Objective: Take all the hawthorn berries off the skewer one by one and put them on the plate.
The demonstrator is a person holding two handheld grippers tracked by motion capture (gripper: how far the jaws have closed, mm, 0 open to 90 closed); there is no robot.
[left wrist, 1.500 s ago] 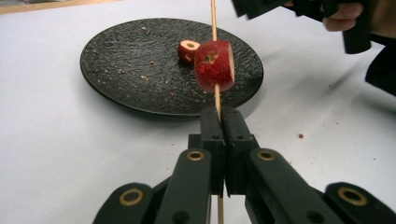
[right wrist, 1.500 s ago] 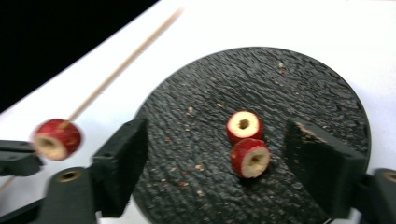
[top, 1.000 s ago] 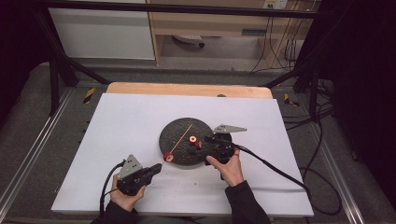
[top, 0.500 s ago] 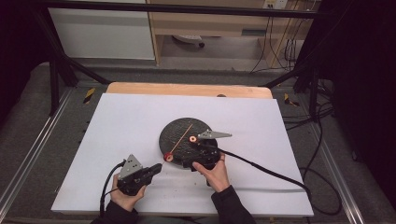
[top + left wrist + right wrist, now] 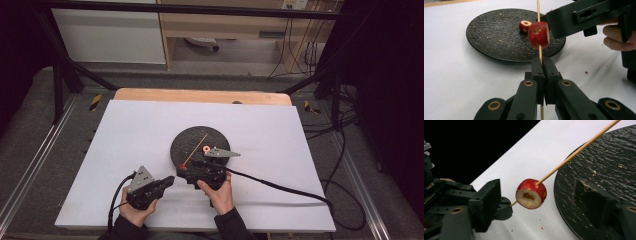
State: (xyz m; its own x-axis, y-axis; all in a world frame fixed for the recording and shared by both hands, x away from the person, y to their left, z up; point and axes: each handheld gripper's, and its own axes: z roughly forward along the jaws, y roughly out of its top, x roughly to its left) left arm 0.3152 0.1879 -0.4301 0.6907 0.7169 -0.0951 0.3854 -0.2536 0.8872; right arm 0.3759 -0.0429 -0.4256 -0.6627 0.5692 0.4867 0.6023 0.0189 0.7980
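Observation:
A thin wooden skewer [image 5: 538, 10] runs through a red fruit slice [image 5: 538, 35] with a pale cut face [image 5: 531, 193]. My left gripper [image 5: 541, 72] is shut on the skewer just below the slice, at the front edge of a black round plate [image 5: 200, 137]. My right gripper [image 5: 541, 202] is open, with one jaw on each side of the slice and not touching it. In the high view my right gripper [image 5: 187, 172] sits at the plate's near rim, to the right of my left gripper [image 5: 169, 180]. A second small fruit piece [image 5: 524, 25] lies on the plate.
The plate stands mid-table on a white sheet [image 5: 125, 135], with a bare wooden strip [image 5: 200, 95] at the back. The right gripper's cable [image 5: 280, 187] trails right across the sheet. Crumbs [image 5: 586, 72] dot the sheet near the plate. Metal frame legs stand around the table.
My right gripper has moved left from the plate's right side to its near rim, bringing its open jaws around the slice on the skewer. The left gripper has held still.

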